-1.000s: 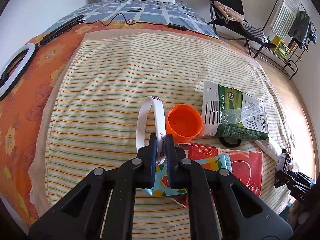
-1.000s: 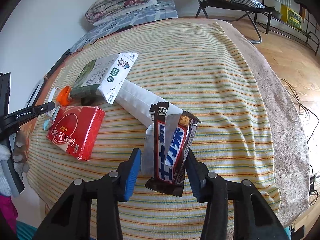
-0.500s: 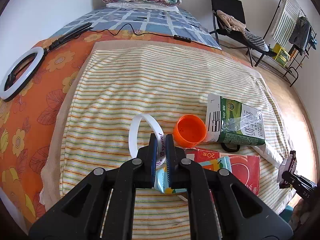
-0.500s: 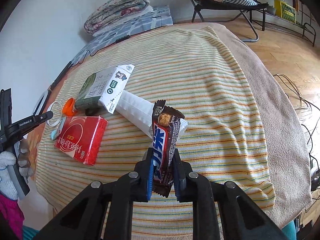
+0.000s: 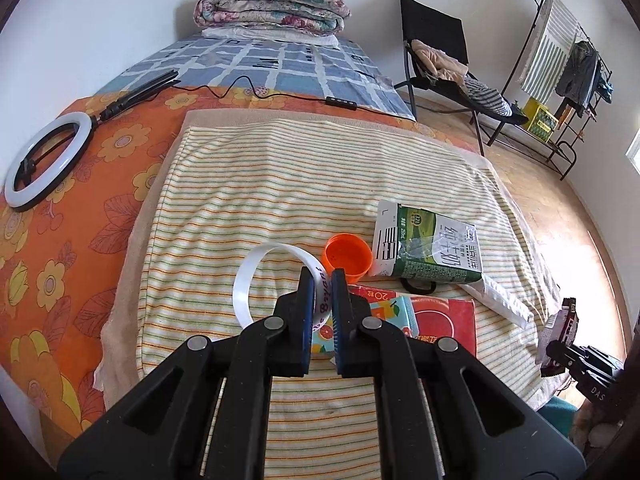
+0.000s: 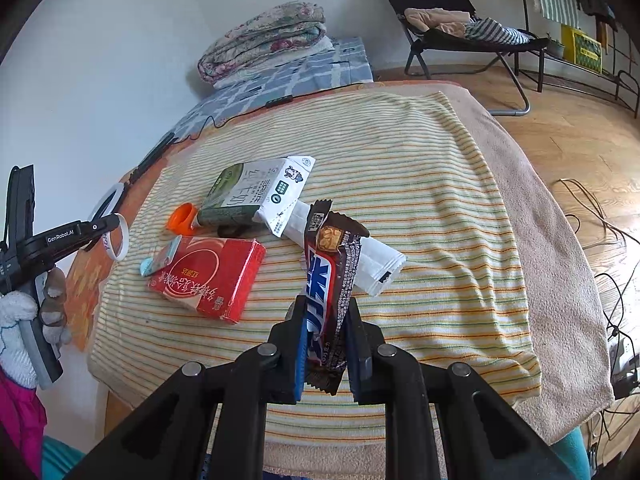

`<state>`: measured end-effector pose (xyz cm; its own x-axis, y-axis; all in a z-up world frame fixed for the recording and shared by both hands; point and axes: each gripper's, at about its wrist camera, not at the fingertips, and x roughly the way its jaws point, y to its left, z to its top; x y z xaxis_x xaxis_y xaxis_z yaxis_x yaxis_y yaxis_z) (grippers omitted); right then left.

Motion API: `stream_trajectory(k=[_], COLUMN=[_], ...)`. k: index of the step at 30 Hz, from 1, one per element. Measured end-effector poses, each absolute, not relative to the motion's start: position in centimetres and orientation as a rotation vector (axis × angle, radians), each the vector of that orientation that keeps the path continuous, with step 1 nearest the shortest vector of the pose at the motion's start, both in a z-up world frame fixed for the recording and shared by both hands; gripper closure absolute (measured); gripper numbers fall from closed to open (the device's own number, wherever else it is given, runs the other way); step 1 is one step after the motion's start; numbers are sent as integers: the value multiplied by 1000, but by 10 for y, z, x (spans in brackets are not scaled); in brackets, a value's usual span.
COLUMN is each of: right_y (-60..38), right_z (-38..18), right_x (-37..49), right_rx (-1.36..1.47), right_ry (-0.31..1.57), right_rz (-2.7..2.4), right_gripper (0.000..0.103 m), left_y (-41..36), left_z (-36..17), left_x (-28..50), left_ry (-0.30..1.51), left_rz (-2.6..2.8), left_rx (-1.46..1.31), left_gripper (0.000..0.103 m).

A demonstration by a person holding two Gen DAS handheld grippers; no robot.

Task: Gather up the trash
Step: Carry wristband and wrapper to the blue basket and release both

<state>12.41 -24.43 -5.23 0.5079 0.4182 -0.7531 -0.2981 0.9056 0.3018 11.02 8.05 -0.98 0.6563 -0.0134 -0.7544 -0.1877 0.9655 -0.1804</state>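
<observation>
My left gripper (image 5: 323,276) is shut on a white wristband (image 5: 256,272) and holds it just above the striped towel (image 5: 280,184). My right gripper (image 6: 326,308) is shut on a brown chocolate bar wrapper (image 6: 332,264), which stands upright between the pads, lifted off the towel. On the towel lie an orange cup (image 5: 347,256), a green milk carton (image 5: 432,248), a red box (image 5: 440,320), a small fruit-print carton (image 5: 394,310) and a white paper packet (image 6: 376,264). In the right wrist view the left gripper (image 6: 116,220) shows at the left edge with the wristband (image 6: 122,242).
A black hair tie (image 5: 416,286) lies under the milk carton's edge. A ring light (image 5: 44,160) and a cable lie on the orange sheet at left. A folded quilt (image 5: 272,8) sits at the bed's far end. A black chair (image 5: 440,52) and floor cables (image 6: 600,220) are to the right.
The right gripper's jaws closed on the chocolate wrapper and lifted it off the white packet. The left gripper rose and pulled back with the wristband, which now hangs clear of the towel.
</observation>
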Motion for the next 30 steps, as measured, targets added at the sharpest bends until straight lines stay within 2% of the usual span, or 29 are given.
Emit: stream_trajectory(k=[18, 30], right_y=[-229, -223], right_z=[-31, -32], right_x=[54, 4], right_rx=[46, -16], right_ry=[885, 884], right_rz=[511, 565], right_gripper=[88, 88], left_y=[13, -27], left_z=[17, -11], left_x=[25, -38], left_ry=[824, 909], left_rz=[-79, -192], left_rx=[-190, -189], left_gripper=[97, 97])
